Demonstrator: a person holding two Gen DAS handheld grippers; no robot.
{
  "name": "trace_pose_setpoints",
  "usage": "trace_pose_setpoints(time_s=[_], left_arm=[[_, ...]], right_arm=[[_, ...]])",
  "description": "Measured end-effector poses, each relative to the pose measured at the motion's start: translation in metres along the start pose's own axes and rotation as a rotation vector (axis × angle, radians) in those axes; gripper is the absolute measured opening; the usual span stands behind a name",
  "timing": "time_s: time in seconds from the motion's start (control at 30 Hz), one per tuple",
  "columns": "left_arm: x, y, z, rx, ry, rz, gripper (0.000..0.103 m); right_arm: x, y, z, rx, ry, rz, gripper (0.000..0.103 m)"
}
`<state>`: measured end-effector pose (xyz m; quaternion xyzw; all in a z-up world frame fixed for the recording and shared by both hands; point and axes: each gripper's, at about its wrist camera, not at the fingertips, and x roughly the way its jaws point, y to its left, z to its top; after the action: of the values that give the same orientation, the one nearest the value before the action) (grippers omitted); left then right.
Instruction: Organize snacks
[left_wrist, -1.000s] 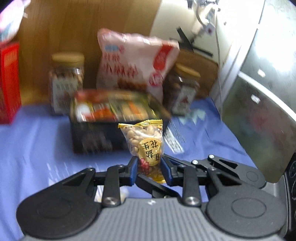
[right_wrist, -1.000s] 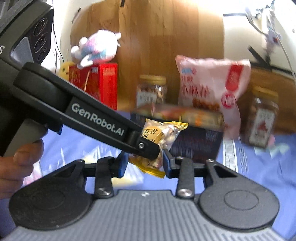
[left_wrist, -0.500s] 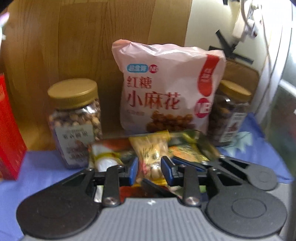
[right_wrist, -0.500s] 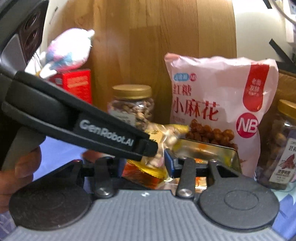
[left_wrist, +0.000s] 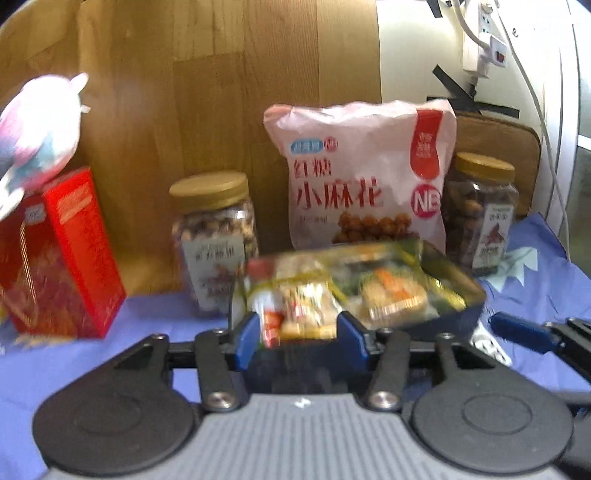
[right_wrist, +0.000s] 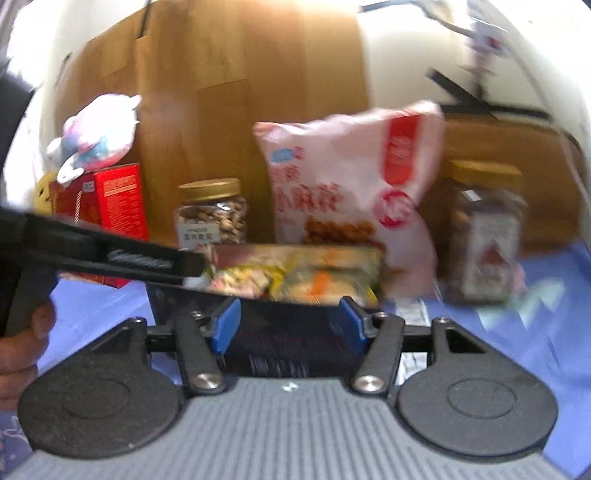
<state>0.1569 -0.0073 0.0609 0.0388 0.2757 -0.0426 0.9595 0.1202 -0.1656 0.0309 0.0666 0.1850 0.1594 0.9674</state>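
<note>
A dark tin (left_wrist: 458, 295) full of small snack packets (left_wrist: 391, 291) stands on the blue cloth; it also shows in the right wrist view (right_wrist: 295, 332). My left gripper (left_wrist: 299, 332) is open and empty just in front of the tin. My right gripper (right_wrist: 290, 323) is open and empty, its jaws wide in front of the tin's near wall. One blue right fingertip (left_wrist: 521, 332) shows at the right of the left wrist view. The left gripper's black arm (right_wrist: 110, 254) crosses the right wrist view, ending over the tin's left side.
Behind the tin stand a pink snack bag (left_wrist: 365, 184), a gold-lidded nut jar (left_wrist: 214, 243) at left and another jar (left_wrist: 480, 214) at right. A red box (left_wrist: 62, 254) with a plush toy (left_wrist: 40, 136) on it stands far left. A wooden panel (left_wrist: 221, 92) backs them.
Both grippers have opened and let go of the peanut packet, which now lies among the packets in the tin. Both grippers have pulled back and up from the tin.
</note>
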Motion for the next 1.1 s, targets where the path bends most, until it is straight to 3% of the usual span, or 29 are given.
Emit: trace_pose_setpoints(time_s=[0.13,0.37,0.63,0.77,0.87,1.0,1.1], left_arm=[[-0.005,0.000,-0.028,-0.023,0.049,0.020,0.049],[-0.002,-0.001,-0.067,-0.014,0.145,0.060,0.049],[0.004,-0.005,-0.072,0.019,0.136,0.100,0.051],[0.006,-0.007,-0.073,0.026,0.132,0.121,0.064],[0.004,-0.008,-0.074,0.023,0.116,0.123,0.092],[-0.002,-0.013,-0.072,0.043,0.078,0.146,0.103],[-0.008,-0.014,-0.073,0.039,0.073,0.144,0.103]], right_arm=[[-0.014,-0.010,-0.017,0.126,-0.007,-0.064,0.062],[-0.010,-0.017,-0.035,0.216,0.059,-0.061,0.062],[-0.004,-0.023,-0.039,0.252,0.090,-0.036,0.063],[-0.003,-0.020,-0.039,0.238,0.093,-0.031,0.064],[-0.003,-0.020,-0.039,0.236,0.093,-0.030,0.064],[-0.003,-0.020,-0.039,0.236,0.092,-0.030,0.064],[-0.003,-0.020,-0.039,0.231,0.093,-0.028,0.064]])
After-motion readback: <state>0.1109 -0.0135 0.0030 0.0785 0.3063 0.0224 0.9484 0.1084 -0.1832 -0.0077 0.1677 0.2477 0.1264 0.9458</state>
